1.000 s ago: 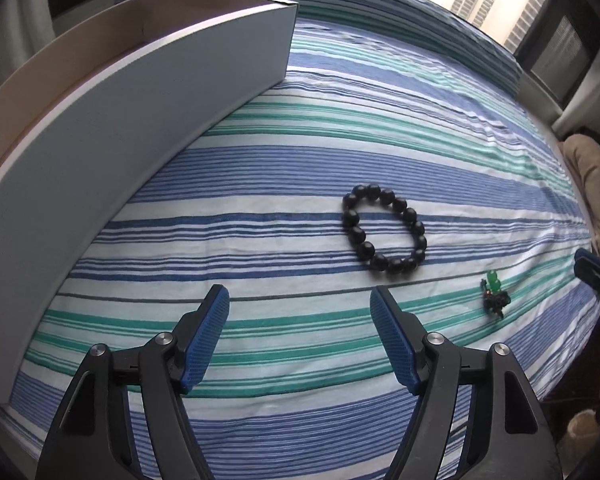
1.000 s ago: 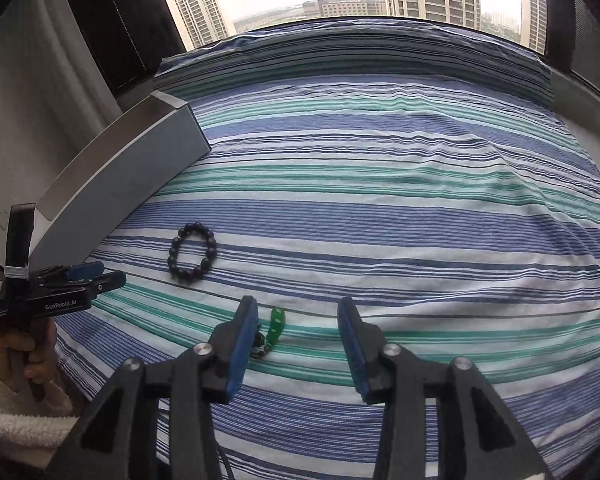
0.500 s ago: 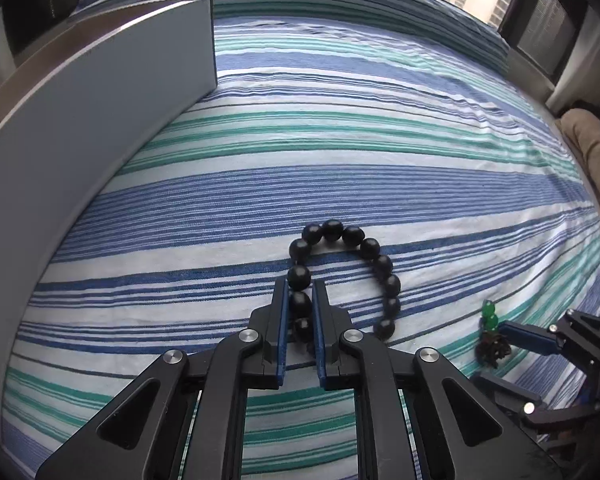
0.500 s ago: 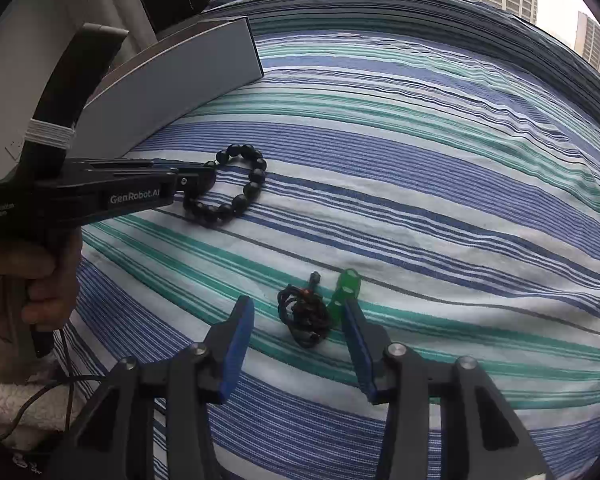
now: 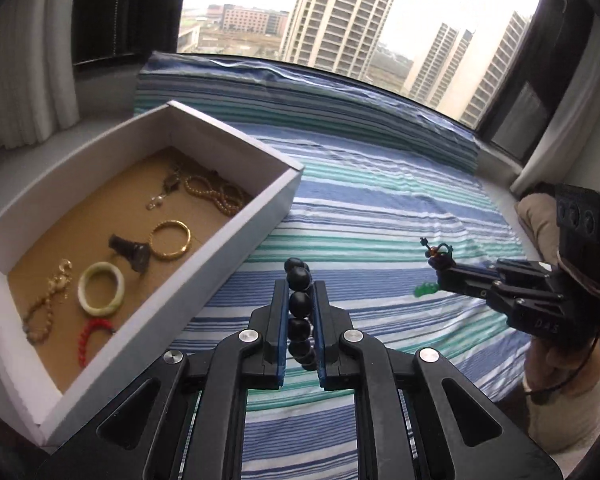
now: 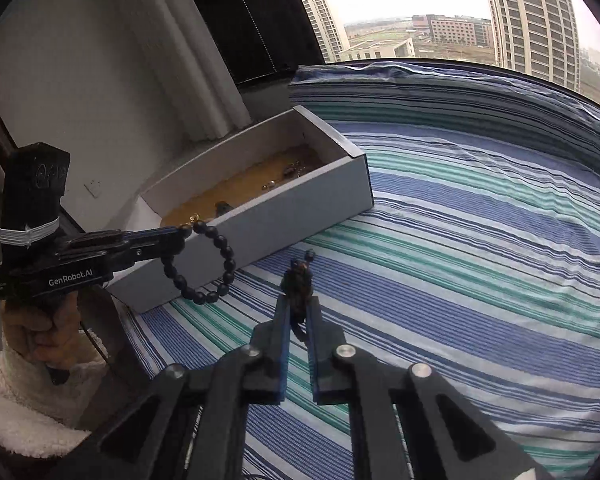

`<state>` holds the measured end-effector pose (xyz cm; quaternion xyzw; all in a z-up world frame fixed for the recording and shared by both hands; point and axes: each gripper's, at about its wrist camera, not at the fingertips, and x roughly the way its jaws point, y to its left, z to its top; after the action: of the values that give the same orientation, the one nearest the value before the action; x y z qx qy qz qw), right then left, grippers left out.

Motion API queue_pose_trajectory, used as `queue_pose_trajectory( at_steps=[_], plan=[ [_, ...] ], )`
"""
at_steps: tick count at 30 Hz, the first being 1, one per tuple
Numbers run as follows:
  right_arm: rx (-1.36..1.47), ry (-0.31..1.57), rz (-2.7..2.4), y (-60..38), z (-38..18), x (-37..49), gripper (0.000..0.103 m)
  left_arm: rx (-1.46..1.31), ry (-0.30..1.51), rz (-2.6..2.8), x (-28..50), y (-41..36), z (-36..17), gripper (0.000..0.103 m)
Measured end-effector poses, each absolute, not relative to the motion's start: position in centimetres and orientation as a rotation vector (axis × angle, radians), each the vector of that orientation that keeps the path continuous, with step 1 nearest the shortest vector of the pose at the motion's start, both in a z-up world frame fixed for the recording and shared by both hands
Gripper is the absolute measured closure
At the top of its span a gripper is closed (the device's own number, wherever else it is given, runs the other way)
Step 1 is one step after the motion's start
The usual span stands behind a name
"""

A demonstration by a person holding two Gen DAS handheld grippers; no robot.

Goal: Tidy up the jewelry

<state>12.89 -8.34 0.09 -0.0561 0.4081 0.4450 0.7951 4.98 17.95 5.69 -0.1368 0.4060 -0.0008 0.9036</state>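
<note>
Bracelet (image 5: 300, 304) clamped, pendant (image 6: 298, 286) clamped.

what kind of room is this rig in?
Likely a high-rise bedroom: a striped bedspread runs up to a wide window facing apartment towers, curtains hang beside it, and a jewelry box sits on the bed.

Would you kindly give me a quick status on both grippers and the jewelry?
Left gripper shut on black bead bracelet, lifted. Right gripper shut on green pendant cord, lifted. Box open beside them, path clear.
</note>
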Motion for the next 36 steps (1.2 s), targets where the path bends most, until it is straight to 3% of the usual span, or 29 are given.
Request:
queue_pose_trajectory(
  at_steps=[5,11,12,13,14,15,16,17,18,23,27,36],
  plan=[
    [-0.197,0.795,1.094,3.0,4.0,13.9,0.095,-0.281,0.822,0.224,4.8,26.2,7.2,0.094],
    [-0.275,0.884,1.177,14.3,1.6,14.6,0.095,-0.276,0.877,0.430,4.3,32.9,2.8,0.092],
    [-0.286,0.915,1.193,15.5,0.5,14.3,0.093,-0.273,0.886,0.457,4.1,33.4,2.0,0.086],
    [-0.307,0.956,1.209,16.8,-0.6,14.1,0.092,-0.274,0.895,0.476,3.9,33.8,1.3,0.062],
    [-0.339,0.999,1.208,18.0,-1.8,13.6,0.090,-0.277,0.902,0.500,3.6,34.3,0.6,0.045],
    [-0.363,1.022,1.196,18.8,-2.7,13.4,0.071,-0.280,0.892,0.529,3.2,34.5,0.3,0.018],
    [-0.378,1.018,1.178,19.1,-3.2,13.2,0.057,-0.278,0.859,0.559,2.6,34.4,0.2,0.008],
    [-0.388,1.000,1.163,19.3,-3.5,12.8,0.032,-0.273,0.824,0.586,2.1,34.2,0.3,0.006],
    [-0.400,0.980,1.146,19.2,-3.6,12.4,0.025,-0.272,0.798,0.614,1.6,34.1,0.4,0.003],
    [-0.463,0.865,1.018,18.5,-2.9,11.8,0.025,-0.354,0.742,0.684,-0.3,34.5,0.9,0.002],
    [-0.508,0.753,0.940,18.3,-2.0,11.6,0.025,-0.376,0.799,0.712,-0.3,35.2,0.9,0.002],
    [-0.513,0.712,0.971,19.4,-1.5,10.8,0.025,-0.233,0.803,0.835,-0.9,34.0,1.6,0.001]
  ],
)
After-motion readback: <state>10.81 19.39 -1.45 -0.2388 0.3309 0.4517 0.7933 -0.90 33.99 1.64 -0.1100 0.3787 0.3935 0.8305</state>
